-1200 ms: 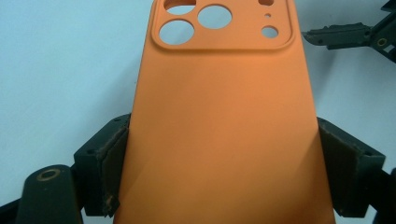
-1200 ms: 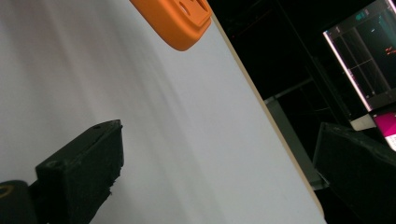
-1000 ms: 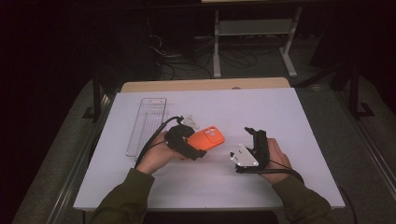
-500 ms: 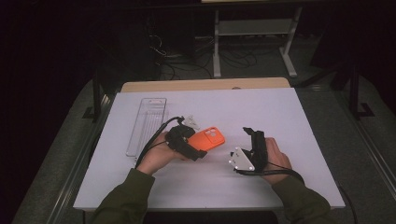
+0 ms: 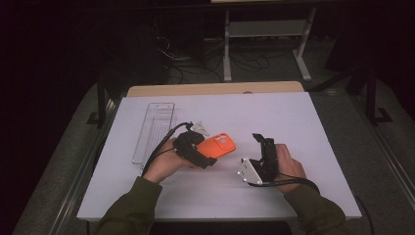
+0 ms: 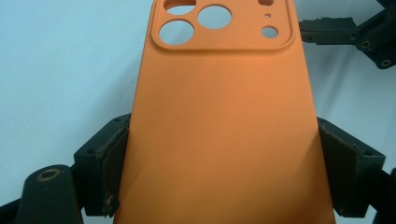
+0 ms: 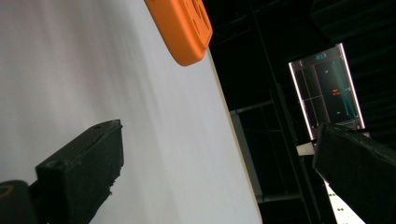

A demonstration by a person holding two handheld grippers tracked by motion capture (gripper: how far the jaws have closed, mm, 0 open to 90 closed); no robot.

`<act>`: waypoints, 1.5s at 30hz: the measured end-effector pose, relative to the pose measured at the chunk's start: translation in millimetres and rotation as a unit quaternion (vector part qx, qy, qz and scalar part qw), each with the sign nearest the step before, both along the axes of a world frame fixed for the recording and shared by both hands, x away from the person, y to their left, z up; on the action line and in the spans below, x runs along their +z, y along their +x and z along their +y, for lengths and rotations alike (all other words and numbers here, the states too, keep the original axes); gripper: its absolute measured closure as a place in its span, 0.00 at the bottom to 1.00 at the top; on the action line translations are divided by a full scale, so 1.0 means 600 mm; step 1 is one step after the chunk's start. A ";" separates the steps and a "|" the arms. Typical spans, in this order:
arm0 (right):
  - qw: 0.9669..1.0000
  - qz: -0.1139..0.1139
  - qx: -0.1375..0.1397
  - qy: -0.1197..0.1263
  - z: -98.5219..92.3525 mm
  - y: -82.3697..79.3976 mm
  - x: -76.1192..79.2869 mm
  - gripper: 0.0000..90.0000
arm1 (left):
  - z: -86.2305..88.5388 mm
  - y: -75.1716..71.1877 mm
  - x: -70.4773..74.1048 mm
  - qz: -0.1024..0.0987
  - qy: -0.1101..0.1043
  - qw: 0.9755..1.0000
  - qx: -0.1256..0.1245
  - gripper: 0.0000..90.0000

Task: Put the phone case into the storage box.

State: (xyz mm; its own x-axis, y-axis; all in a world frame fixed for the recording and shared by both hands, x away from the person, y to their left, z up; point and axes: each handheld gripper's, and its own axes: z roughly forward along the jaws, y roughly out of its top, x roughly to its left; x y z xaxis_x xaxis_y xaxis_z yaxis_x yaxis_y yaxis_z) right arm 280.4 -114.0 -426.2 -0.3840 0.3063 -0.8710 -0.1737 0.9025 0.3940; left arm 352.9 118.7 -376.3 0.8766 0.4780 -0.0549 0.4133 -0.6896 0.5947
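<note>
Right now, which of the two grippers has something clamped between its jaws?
The left gripper: its pads press the orange phone case. The right gripper gapes with nothing between.

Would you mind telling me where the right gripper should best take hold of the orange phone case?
Probably the free camera-hole end of the orange phone case, approached from the right gripper side. The left gripper already clamps the long edges at the plain end, so pinch across the narrow width there.

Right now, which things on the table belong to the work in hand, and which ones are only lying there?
In the work:
- orange phone case, clamped at its sides by the left gripper
- right gripper, open, holding nothing, beside the case

Lying about:
- clear plastic tray, at the table's left, untouched
- white table top, which only bears the things
</note>
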 end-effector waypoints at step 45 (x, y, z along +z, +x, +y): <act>0.991 -0.084 0.059 -0.085 0.059 -0.035 -0.019 0.03 | -0.041 -0.024 -0.007 -0.002 0.004 1.000 -0.027 0.17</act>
